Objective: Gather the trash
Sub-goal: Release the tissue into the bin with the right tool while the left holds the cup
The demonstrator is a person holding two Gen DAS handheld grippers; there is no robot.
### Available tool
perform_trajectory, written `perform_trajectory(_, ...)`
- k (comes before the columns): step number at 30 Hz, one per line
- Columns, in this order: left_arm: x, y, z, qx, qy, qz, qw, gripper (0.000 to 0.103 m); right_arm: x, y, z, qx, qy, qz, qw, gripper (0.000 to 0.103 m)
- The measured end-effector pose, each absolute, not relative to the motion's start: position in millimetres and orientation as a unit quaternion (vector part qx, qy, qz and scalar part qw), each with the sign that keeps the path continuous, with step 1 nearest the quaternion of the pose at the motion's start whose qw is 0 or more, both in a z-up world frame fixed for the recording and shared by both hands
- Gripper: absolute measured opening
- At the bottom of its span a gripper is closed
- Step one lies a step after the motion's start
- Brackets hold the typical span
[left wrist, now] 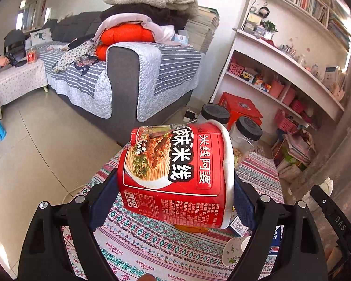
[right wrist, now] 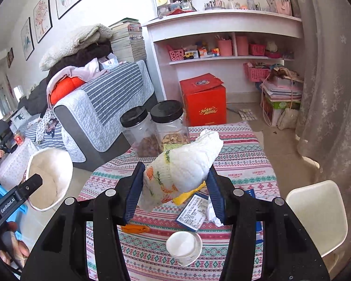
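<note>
My left gripper (left wrist: pixel 175 175) is shut on a red instant-noodle cup (left wrist: pixel 173 159), which lies tipped on its side between the blue pads, above the patterned tablecloth (left wrist: pixel 138 241). From the right wrist view the same cup (right wrist: pixel 50 178) shows its empty white inside at the left. A crumpled white paper towel (right wrist: pixel 189 164) with an orange and green print is clamped in my right gripper (right wrist: pixel 175 166), held above the table. On the cloth lie a small paper cup (right wrist: pixel 184 245) on its side, a piece of orange peel (right wrist: pixel 135 229) and a blue-and-white packet (right wrist: pixel 194 210).
Two clear jars with black lids (right wrist: pixel 152 126) stand at the table's far edge. A white chair (right wrist: pixel 320 210) is at the right. A red box (right wrist: pixel 203 103) sits on the floor by white shelves, and a grey sofa (left wrist: pixel 119 70) is at the left.
</note>
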State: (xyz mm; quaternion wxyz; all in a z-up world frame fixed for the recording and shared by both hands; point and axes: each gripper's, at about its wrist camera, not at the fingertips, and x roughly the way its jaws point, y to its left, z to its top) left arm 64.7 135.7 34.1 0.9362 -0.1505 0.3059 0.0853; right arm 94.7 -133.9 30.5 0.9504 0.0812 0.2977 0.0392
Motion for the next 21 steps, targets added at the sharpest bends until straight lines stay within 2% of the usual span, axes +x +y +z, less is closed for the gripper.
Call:
perform_trajectory(2,62,122,37,-0.139,0.298,0.078,0.941,0.084,88,-142,32,0.070,0.290,0.029,0.954,0.049)
perform_trajectory(3,61,116,38,-0.134,0.294,0.073,0.943,0.079,85,-147,33,0.063,0.285,0.023,0.956,0.049)
perform_trajectory(5,59,102,40,-0.132,0.291,0.059,0.946,0.078,78,-157,36,0.051,0.274,0.010,0.960,0.049)
perform_trajectory(7,58,88,41,-0.129,0.287,0.049,0.948,0.073,72,-169,39,0.045,0.266,-0.001,0.963,0.050)
perform_trajectory(8,59,80,41,-0.124,0.285,0.043,0.949,0.065,69,-176,40,0.043,0.264,-0.007,0.964,0.050)
perform_trajectory(10,60,66,40,-0.118,0.286,0.033,0.950,0.057,64,-189,41,0.040,0.260,-0.019,0.965,0.050)
perform_trajectory(12,59,54,39,-0.117,0.287,0.022,0.951,0.037,58,-203,41,0.036,0.257,-0.029,0.965,0.050)
perform_trajectory(15,60,38,37,-0.114,0.290,0.012,0.950,0.033,49,-226,39,0.038,0.255,-0.047,0.965,0.050)
perform_trajectory(18,65,28,34,-0.109,0.303,0.004,0.947,0.035,43,-248,37,0.042,0.254,-0.064,0.964,0.050)
perform_trajectory(19,70,24,29,-0.099,0.323,0.002,0.941,0.041,41,-255,36,0.044,0.254,-0.068,0.964,0.050)
perform_trajectory(20,75,22,22,-0.092,0.348,0.000,0.933,0.066,39,-261,34,0.047,0.254,-0.071,0.963,0.050)
perform_trajectory(21,80,21,13,-0.089,0.374,-0.004,0.923,0.081,38,-267,32,0.051,0.254,-0.074,0.963,0.050)
